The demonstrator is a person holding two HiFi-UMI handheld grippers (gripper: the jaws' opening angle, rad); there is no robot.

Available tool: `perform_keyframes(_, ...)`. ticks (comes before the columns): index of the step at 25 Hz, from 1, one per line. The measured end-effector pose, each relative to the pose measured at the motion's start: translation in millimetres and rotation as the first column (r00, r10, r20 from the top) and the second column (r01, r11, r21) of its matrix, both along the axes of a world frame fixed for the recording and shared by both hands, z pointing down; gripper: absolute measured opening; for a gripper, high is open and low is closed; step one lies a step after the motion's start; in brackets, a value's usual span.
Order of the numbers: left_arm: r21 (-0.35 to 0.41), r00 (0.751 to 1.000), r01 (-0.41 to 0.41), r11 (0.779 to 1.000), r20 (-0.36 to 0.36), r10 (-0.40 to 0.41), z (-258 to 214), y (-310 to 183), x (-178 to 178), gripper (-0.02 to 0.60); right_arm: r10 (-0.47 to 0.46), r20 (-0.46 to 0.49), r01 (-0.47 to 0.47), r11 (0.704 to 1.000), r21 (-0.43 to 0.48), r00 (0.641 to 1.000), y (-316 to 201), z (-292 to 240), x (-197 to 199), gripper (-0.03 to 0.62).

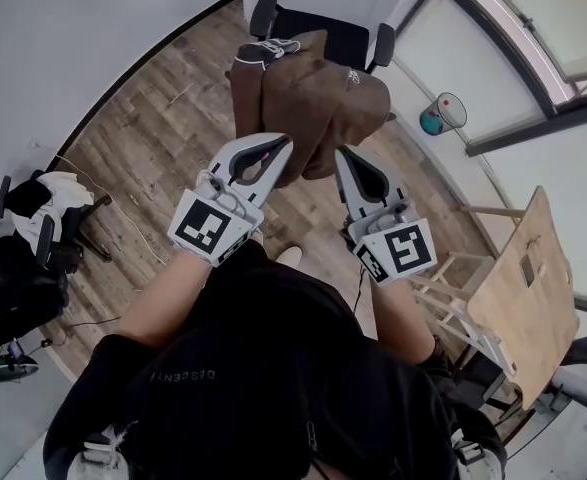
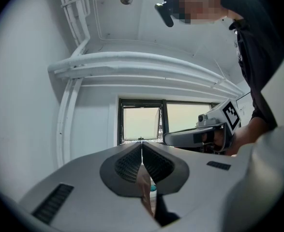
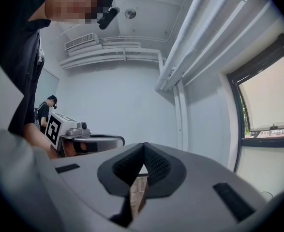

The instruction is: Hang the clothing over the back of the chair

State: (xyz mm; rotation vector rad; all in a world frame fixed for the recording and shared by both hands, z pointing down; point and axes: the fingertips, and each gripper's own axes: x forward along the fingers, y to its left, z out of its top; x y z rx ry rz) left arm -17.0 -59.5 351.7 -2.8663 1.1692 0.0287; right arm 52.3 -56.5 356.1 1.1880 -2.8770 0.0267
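Note:
A brown garment (image 1: pixel 313 98) hangs bunched above the wood floor, held up by both grippers. My left gripper (image 1: pixel 286 146) is shut on its near left edge, and my right gripper (image 1: pixel 339 153) is shut on its near right edge. Just beyond the garment stands a black office chair (image 1: pixel 325 30) with two armrests. In the left gripper view the jaws (image 2: pixel 142 146) meet at the tips, with brown fabric (image 2: pixel 144 190) showing below them. The right gripper view shows the same: jaws (image 3: pixel 144 149) closed, a strip of brown fabric (image 3: pixel 141 197) beneath.
Another black chair with a white cloth (image 1: pixel 58 193) stands at the left. A light wooden chair (image 1: pixel 518 268) is at the right, and a teal object (image 1: pixel 433 118) sits by the window ledge. A second person (image 3: pixel 47 111) stands far off in the right gripper view.

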Motion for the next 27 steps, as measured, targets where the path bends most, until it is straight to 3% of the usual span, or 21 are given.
perform_keyframes(10,0.004,1.0,0.016,1.0,0.001,-0.016,5.3,18.7,0.8,0.02,-0.041,-0.003,0.041,0.999,0.009,0.999,17.5,1.9,-9.2,0.005)
perform_keyframes(27,0.002,1.0,0.01,1.0,0.022,-0.01,7.6,22.3,6.3,0.02,-0.032,0.025,0.033,0.999,-0.015,0.999,18.7,8.3,-4.5,0.005)
